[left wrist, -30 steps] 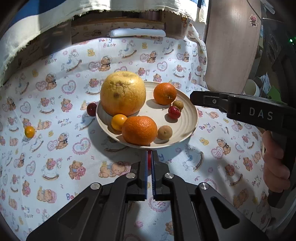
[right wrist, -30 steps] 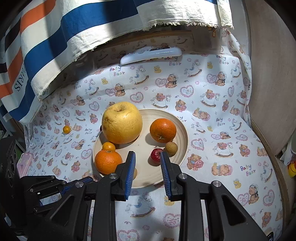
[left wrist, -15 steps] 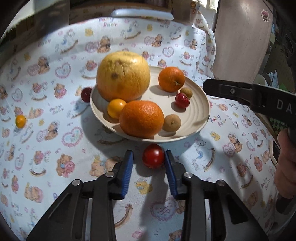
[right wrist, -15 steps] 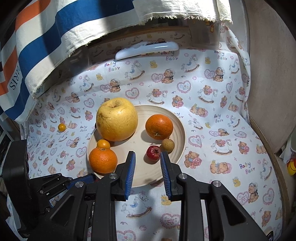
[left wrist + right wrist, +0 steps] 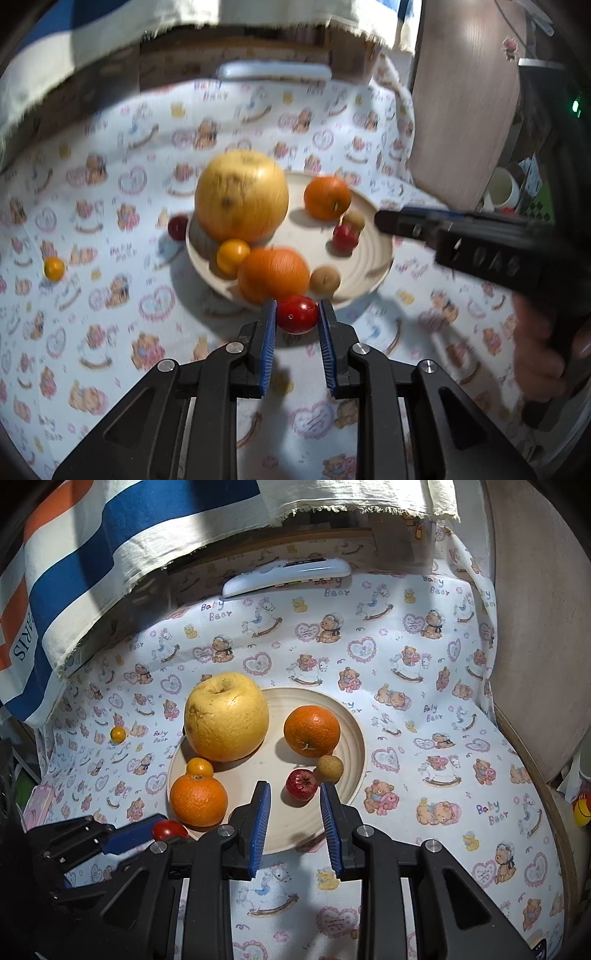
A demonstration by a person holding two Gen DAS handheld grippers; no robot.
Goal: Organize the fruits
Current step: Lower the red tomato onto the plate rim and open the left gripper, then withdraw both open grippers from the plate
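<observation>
We take the beige ridged plate as our landmark. Our left gripper hangs at the plate's near rim with its blue-padded jaws closed on a red cherry tomato, pads touching both sides of it — the tomato sits just outside the rim, beside the nearer orange. Our right gripper hovers over the plate's near edge, jaws parted wide and holding nothing, with a small red apple showing between the fingertips. On the plate, a large yellow pomelo fills the far-left part, a second orange the far-right, a small orange citrus lies touching the nearer orange, and a tan round fruit sits just beside the apple; another tan fruit lies near the plate's front rim. Off the plate's left edge a dark red fruit rests just beside the rim, and a tiny orange fruit lies well apart on the bear-print cloth — to the plate's right that cloth lies bare up to the table's curved wooden edge.
</observation>
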